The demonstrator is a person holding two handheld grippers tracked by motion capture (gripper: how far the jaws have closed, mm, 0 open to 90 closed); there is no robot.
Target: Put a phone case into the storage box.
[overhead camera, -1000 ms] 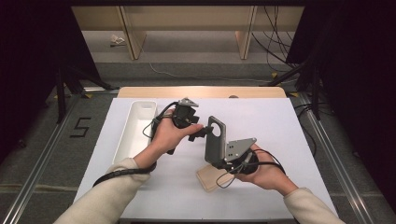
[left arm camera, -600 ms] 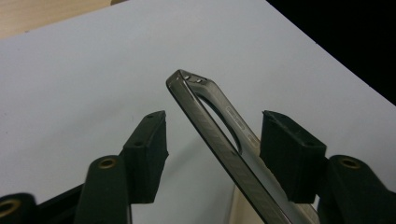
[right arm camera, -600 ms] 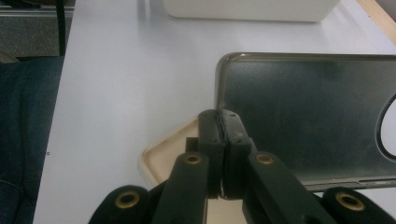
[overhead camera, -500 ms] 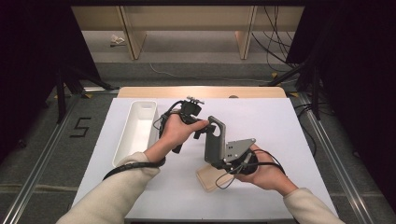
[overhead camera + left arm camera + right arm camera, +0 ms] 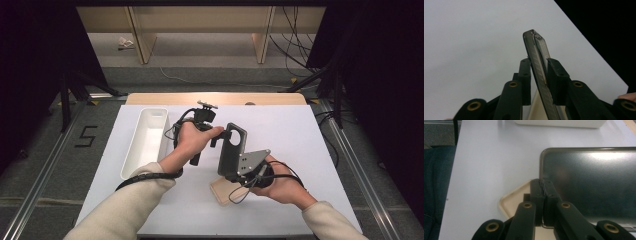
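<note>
With the right gripper (image 5: 543,202) clamped on the lower edge of the dark phone case (image 5: 231,150) held upright above the beige tray (image 5: 223,192), the left gripper (image 5: 539,75) has just been closing onto its top edge; uneven pulling could twist the case free.

sleeves (image 5: 127,200): cream, long | gripper (image 5: 539,72): black jaws, brass-ringed screw holes

free: table (image 5: 300,135) right half | blocked: white bin (image 5: 146,142) left, tray (image 5: 223,190) near edge
</note>
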